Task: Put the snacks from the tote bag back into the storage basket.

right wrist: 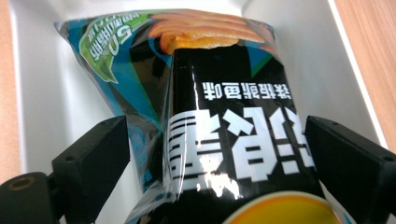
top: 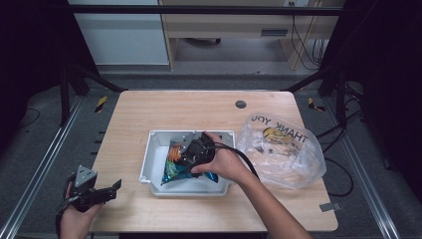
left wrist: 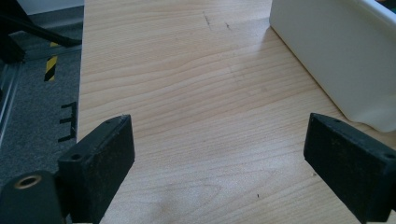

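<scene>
The snack bag, a glossy foil-film pouch printed in blue, black and orange, lies inside the white plastic bin that sits at the middle of the tabletop, nearer the front edge. In the high view the bag occupies the left and front part of the bin, partly covered by the right gripper. In the right gripper view the pouch runs lengthwise between the 2 black jaws, which stand spread on either side of it; the pads appear clear of the film or at most brushing it, so no grip is applied. Judged from its look, the pouch is light, air-filled and soft, with a slick surface and brittle contents. A hard pinch across the belly would likely crush the contents or let the film slide out; the flat crimped seam at either end or a side fold is the better place to take hold, using moderate pressure. The left gripper rests at the front left corner of the tabletop, well apart from the bin, with its 2 jaws spread wide over bare wood and nothing between them. A clear plastic "THANK YOU" carrier bag lies just beside the bin's right wall, toward the right edge, with pale items inside that cannot be identified.
</scene>
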### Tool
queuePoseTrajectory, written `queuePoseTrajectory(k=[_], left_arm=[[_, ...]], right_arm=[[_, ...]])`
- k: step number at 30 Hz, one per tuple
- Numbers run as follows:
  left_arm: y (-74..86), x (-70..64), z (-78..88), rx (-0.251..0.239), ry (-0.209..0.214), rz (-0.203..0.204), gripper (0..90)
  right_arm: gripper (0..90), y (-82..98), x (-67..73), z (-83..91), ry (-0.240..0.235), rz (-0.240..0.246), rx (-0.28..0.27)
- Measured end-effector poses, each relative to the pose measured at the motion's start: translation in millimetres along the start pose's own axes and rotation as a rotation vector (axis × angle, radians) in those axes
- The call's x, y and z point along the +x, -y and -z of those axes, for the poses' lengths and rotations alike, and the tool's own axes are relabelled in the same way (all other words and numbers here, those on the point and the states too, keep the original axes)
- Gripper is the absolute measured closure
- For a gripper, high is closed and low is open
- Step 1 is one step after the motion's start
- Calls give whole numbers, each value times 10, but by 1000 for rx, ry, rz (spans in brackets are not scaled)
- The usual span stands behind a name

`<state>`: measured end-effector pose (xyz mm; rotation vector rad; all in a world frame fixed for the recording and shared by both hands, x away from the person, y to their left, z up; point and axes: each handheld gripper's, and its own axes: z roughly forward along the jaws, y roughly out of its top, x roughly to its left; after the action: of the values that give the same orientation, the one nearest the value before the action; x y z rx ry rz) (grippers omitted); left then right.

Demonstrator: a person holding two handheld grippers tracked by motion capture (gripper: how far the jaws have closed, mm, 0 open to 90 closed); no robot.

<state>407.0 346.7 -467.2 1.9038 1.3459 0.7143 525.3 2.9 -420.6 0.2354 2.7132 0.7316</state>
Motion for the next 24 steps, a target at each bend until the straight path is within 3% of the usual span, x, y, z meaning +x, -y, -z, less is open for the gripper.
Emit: queuePoseTrajectory(k=[17, 24], left_arm=[[3, 2, 1, 3, 7, 1, 73], [18, 4, -12, 10, 4, 5, 67]], right_arm=[[64, 9, 1, 214, 35, -33, -53], [63, 46, -19, 357, 58, -77, -103]])
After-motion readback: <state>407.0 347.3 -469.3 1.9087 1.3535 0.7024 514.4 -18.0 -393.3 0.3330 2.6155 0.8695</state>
